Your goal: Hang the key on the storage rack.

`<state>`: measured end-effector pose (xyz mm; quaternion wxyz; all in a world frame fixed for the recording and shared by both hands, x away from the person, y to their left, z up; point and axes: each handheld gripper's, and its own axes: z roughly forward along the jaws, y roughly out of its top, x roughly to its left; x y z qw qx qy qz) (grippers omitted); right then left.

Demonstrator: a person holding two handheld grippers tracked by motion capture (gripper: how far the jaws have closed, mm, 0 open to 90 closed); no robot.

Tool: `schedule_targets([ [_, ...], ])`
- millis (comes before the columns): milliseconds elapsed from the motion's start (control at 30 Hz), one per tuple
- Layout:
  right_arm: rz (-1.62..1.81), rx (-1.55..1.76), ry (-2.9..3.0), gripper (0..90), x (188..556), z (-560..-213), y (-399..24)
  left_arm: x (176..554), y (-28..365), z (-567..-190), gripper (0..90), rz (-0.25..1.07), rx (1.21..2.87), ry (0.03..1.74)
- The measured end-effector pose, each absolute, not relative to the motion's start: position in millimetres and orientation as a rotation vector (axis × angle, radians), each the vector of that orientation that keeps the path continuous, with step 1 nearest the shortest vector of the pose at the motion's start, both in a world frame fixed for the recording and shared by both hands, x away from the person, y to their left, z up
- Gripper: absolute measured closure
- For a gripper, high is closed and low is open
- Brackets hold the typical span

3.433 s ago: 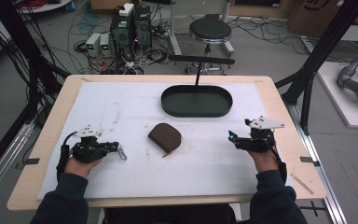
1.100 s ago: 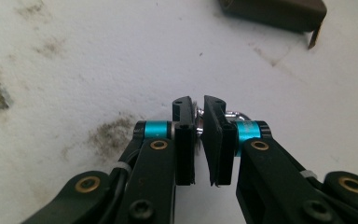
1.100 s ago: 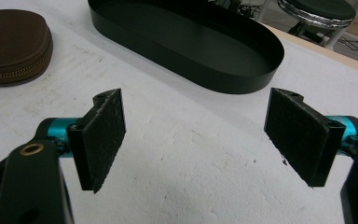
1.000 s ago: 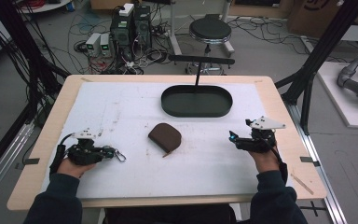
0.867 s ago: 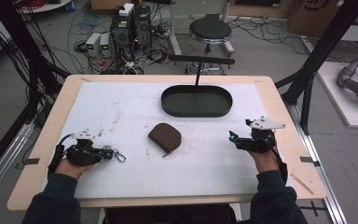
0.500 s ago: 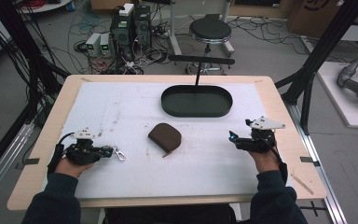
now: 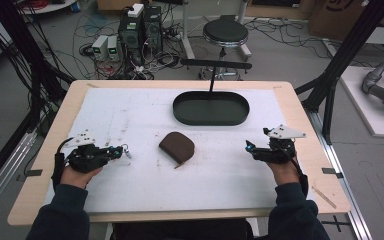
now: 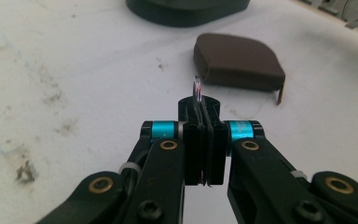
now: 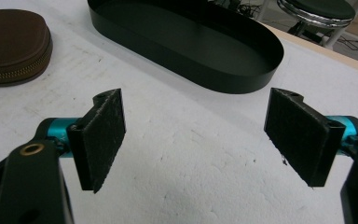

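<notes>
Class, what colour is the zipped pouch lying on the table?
Brown pouch; clearest in the right gripper view.

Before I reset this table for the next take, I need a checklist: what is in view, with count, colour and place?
zip pouch: 1, brown, middle of the table, zipper closed.
oval tray: 1, black, far centre of the table, nothing inside.
small thin ring-like item: 1, metallic, clamped in the left gripper; too small to name.
table mat: 1, white, scuffed, covering the wooden table.
stool: 1, black seat, on the floor beyond the table.
computer boxes: several, dark, floor at far left, among cables.
left gripper: 1, black, near left, shut on the item.
right gripper: 1, black, near right, jaws wide open.
</notes>
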<state>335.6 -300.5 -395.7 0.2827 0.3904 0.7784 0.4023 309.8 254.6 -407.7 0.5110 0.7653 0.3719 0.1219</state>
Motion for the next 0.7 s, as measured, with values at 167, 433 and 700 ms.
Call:
schedule_targets([
  [167,1.090,1.049,2.078,20.8,336,-395,-301,314,247,-399,88.1,0.292,1.777,0.853],
  [433,1.115,1.059,2.056,20.7,336,-393,-306,336,222,-377,88.0,0.314,1.733,0.798],
  [700,1.128,1.065,2.049,20.8,337,-393,-309,365,198,-354,88.1,0.325,1.719,0.771],
])
